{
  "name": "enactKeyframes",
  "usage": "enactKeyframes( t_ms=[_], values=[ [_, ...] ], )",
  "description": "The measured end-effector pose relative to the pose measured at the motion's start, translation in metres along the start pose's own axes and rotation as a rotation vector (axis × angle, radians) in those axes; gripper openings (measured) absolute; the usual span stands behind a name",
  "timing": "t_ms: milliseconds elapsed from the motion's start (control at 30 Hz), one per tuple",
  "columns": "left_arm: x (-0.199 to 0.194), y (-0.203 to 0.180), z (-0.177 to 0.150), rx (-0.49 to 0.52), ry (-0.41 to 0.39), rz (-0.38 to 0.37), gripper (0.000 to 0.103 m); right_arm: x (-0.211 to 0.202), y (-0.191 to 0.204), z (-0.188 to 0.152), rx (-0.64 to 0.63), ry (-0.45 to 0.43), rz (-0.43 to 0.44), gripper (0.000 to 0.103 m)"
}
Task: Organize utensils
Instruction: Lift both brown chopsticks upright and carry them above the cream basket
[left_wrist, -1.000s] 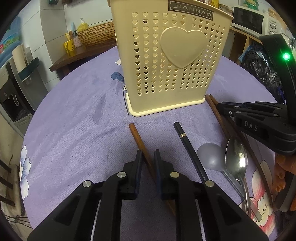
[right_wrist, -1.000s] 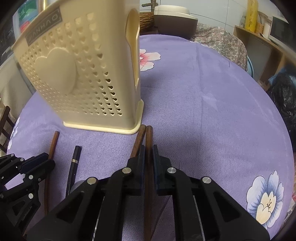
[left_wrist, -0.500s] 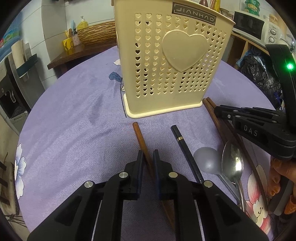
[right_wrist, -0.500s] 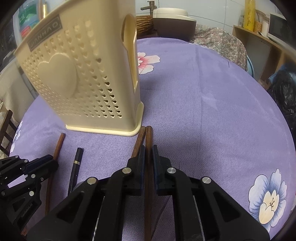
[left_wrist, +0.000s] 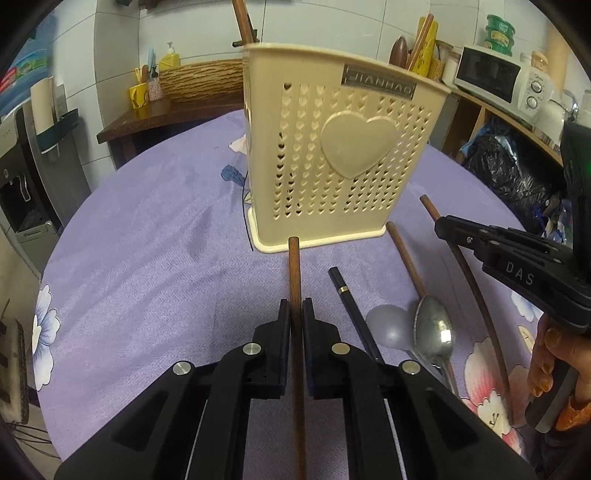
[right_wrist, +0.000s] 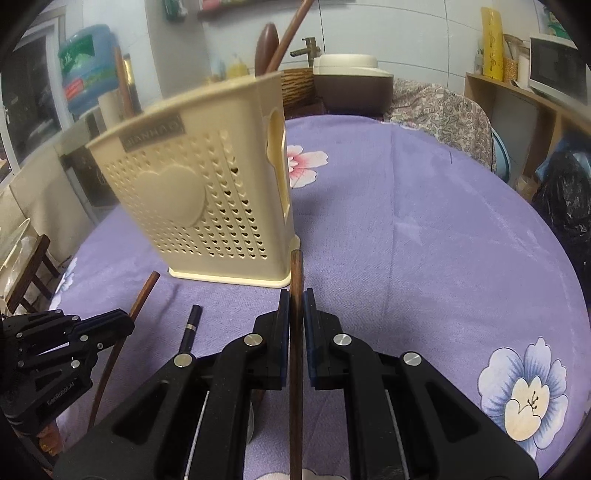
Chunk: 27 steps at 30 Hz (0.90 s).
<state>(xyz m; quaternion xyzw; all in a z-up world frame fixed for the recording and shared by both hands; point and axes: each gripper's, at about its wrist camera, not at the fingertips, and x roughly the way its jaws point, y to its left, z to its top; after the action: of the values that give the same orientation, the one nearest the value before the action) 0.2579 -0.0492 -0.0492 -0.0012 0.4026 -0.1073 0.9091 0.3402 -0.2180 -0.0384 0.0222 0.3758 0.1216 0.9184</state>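
Item: L gripper (left_wrist: 295, 317) clamped on brown chopstick (left_wrist: 294, 273); R gripper (right_wrist: 295, 314) clamped on its own chopstick (right_wrist: 296, 280). Both sticks near holder (left_wrist: 332, 162) base (spoons on cloth). Tip: lift high, tilt vertical, clear rim before releasing.

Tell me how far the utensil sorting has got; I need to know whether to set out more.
Partly done. A few wooden utensils already stand in the cream holder. In hand: the left gripper and right gripper each clamp a brown chopstick. Left on the purple cloth: another brown chopstick, a black chopstick and two spoons.
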Motion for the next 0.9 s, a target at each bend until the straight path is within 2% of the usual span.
enactKeyframes(
  t_ms=[267, 500, 733, 900],
  values=[
    [-0.043, 0.000, 0.002, -0.011, -0.101, -0.049, 0.008, -0.050, 0.003, -0.002, -0.027, -0.104, 0.017, 0.008],
    [-0.091, 0.001, 0.002, -0.018, -0.209, -0.102, 0.008, -0.107, 0.001, -0.001, -0.024, -0.206, 0.070, 0.008],
    [-0.126, 0.003, 0.008, -0.019, -0.297, -0.105, 0.008, -0.151, 0.001, 0.005, -0.025, -0.279, 0.098, 0.008],
    [-0.137, 0.004, 0.010, -0.016, -0.332, -0.102, 0.008, -0.163, 0.004, 0.008, -0.021, -0.296, 0.116, 0.008]
  ],
)
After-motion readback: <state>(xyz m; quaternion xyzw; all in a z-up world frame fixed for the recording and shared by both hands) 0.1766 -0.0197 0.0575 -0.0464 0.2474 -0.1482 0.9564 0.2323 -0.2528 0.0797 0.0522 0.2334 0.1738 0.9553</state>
